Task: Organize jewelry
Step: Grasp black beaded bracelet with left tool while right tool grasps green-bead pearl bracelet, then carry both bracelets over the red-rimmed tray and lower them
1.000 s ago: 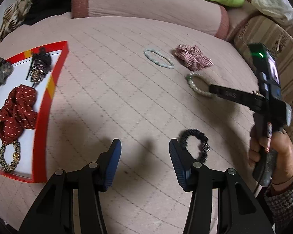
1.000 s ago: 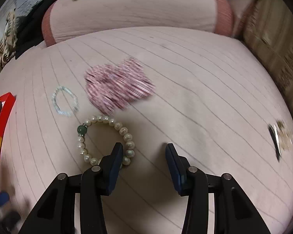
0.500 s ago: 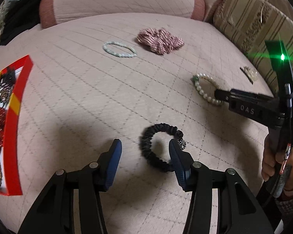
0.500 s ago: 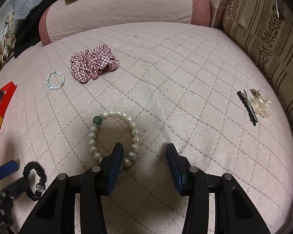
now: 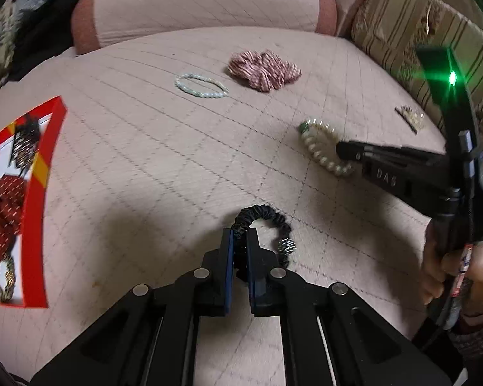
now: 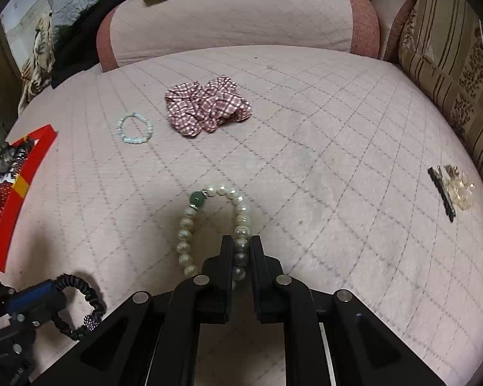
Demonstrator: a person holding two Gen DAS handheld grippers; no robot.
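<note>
Both tongs have closed since a second ago, when they stood wide apart over the quilted bed [image 6: 322, 148]. On my left side, the left tongs [image 5: 239, 238] are clenched on the black scrunchie [image 5: 267, 217], pinching its near-left band while the rest of the loop, with its small silver bead, lies on the bed to the right. My right tongs [image 6: 241, 244] are still closing, and the near-right beads of the pearl bracelet [image 6: 190, 222] sit pressed between the pads. Taking the pearl bracelet as my landmark: the checked scrunchie [image 6: 209, 107] lies well beyond it, the pale blue bracelet [image 6: 135, 127] beyond and to the left, the hair clip [image 6: 444, 193] far to the right, the red tray [image 6: 19, 189] far to the left, already holding scrunchies.
</note>
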